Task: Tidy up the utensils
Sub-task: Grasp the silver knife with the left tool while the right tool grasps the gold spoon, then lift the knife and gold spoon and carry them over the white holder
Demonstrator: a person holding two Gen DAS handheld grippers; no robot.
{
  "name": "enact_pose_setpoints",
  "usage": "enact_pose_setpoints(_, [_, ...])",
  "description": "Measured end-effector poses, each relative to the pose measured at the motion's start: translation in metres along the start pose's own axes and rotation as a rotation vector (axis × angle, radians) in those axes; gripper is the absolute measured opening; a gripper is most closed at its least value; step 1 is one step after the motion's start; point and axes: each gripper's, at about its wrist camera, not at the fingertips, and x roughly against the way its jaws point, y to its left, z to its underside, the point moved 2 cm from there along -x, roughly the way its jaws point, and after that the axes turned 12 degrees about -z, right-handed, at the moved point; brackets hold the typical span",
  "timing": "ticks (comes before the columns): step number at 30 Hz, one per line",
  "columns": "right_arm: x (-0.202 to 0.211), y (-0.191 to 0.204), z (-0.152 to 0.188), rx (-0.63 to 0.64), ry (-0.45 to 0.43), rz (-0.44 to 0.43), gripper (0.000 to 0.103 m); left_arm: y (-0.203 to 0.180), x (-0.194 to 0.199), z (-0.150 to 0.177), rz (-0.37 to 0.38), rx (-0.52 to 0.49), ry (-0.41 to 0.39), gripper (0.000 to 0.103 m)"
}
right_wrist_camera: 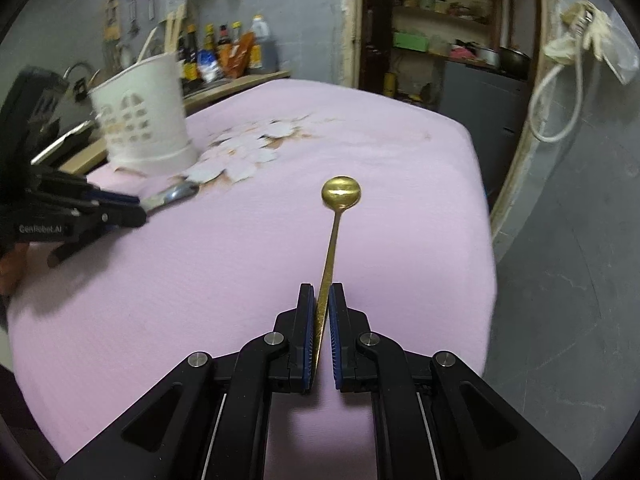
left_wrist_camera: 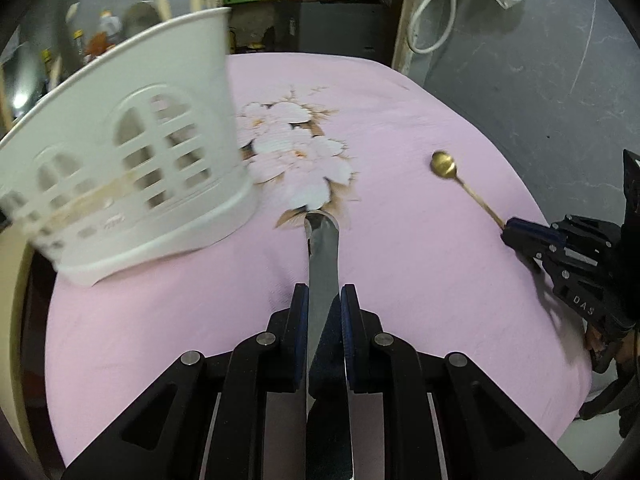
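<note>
My left gripper [left_wrist_camera: 323,292] is shut on a silver table knife [left_wrist_camera: 322,256], whose rounded tip points away from me above the pink cloth. The white slotted utensil holder [left_wrist_camera: 132,160] stands upright to its left, close by. My right gripper [right_wrist_camera: 322,290] is shut on the thin handle of a gold spoon [right_wrist_camera: 341,192], with the bowl pointing forward over the cloth. In the right wrist view the left gripper [right_wrist_camera: 140,208] and the knife [right_wrist_camera: 176,194] sit in front of the holder [right_wrist_camera: 140,120]. The left wrist view shows the spoon [left_wrist_camera: 443,165] and right gripper [left_wrist_camera: 510,230] at the right.
A pink cloth with a flower print [left_wrist_camera: 400,280] covers the round table. Grey floor [right_wrist_camera: 560,280] lies past its right edge. Bottles [right_wrist_camera: 224,48] stand on a counter behind the holder, and shelves [right_wrist_camera: 440,20] fill the back.
</note>
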Motion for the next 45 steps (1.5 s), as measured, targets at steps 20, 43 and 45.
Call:
enact_pose_setpoints(20, [-0.048,-0.009,-0.053,0.005,0.094,-0.006,0.036,-0.004,-0.007,-0.011,-0.056,-0.145,0.084,0.040])
enact_pose_setpoints(43, [-0.070,-0.012,-0.069,0.013,0.135,-0.018,0.027,0.024,-0.010,-0.015,0.035,-0.174,0.071,0.017])
enact_pose_setpoints(45, [-0.070,-0.008,-0.069,0.034,0.129,-0.001,0.026,0.029,-0.005,-0.011,0.049,-0.135,0.056,0.014])
